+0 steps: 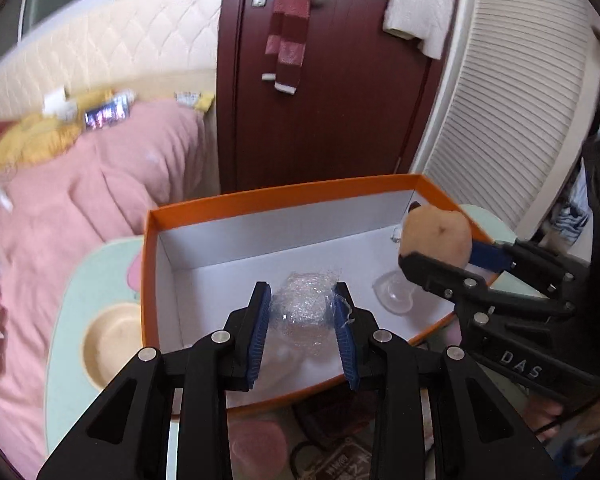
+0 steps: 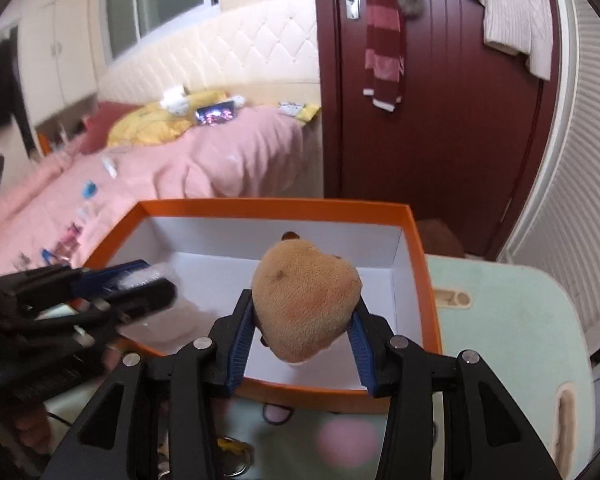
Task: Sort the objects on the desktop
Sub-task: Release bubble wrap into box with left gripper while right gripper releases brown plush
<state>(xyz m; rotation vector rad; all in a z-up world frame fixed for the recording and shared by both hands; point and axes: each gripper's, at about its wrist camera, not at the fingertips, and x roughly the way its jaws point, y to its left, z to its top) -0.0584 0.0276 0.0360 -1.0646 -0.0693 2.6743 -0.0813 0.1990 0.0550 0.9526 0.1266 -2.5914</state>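
Note:
An orange box (image 1: 260, 196) with a white inside stands on a pale green table; it also shows in the right wrist view (image 2: 276, 204). My left gripper (image 1: 302, 308) is shut on a crumpled ball of clear plastic wrap (image 1: 304, 308) and holds it over the box. My right gripper (image 2: 304, 320) is shut on a tan plush toy (image 2: 308, 300) and holds it over the box's right end. The plush toy (image 1: 436, 236) and right gripper also show in the left wrist view. A clear plastic piece (image 1: 394, 292) lies on the box floor.
The pale green table (image 2: 508, 320) carries the box. A round beige shape (image 1: 108, 340) lies on the table left of the box. A bed with pink covers (image 2: 220, 152) stands behind, with a dark red door (image 2: 440, 140) and a slatted white panel (image 1: 508, 120) beyond.

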